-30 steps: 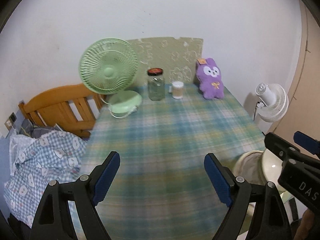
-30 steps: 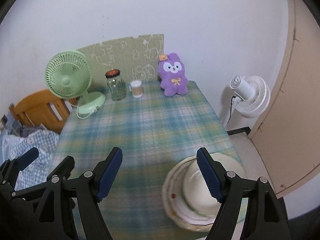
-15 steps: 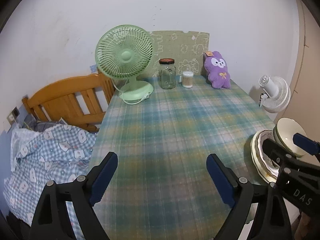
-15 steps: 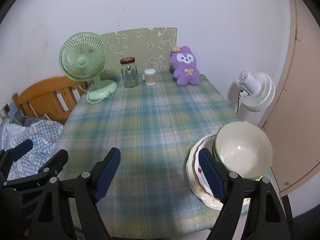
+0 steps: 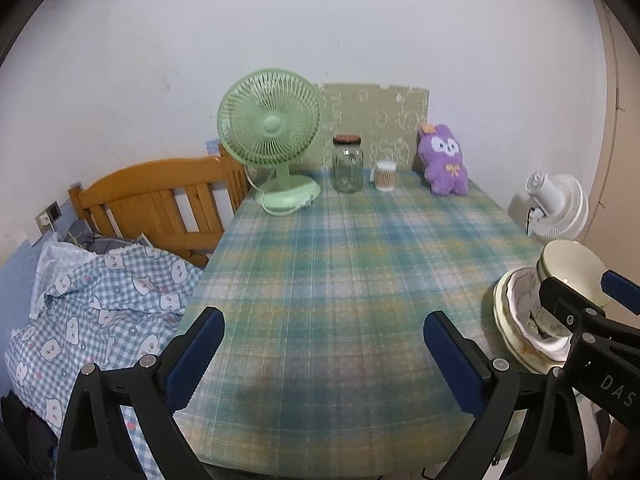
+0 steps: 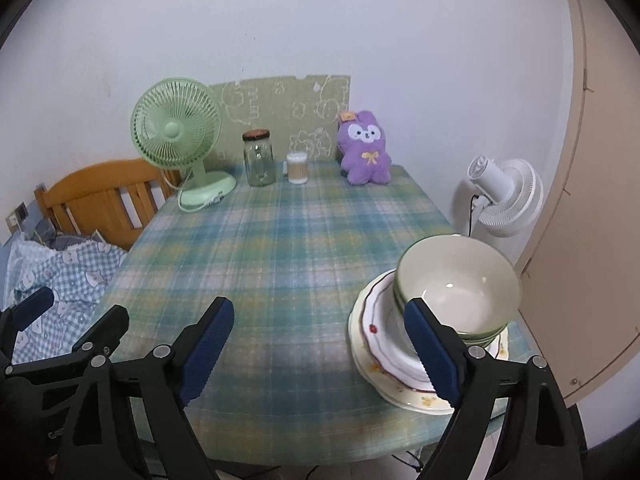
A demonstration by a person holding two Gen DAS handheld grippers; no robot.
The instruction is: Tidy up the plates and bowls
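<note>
Bowls (image 6: 458,284) are found nested on stacked plates (image 6: 378,344) at the worktop's (image 6: 288,248) near right corner, both the left gripper (image 5: 324,356) and right gripper (image 6: 320,348) held apart and empty, fitting either a finished stack or one awaiting sorting.

The plaid-covered table (image 5: 340,280) is viewed from its near edge by both wrist cameras; the far green fan (image 6: 176,132) is shared.

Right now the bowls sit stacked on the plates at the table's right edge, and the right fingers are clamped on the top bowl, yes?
Not clamped: the right wrist view shows the right gripper open, holding nothing. The bowls do sit on the plates.
</note>
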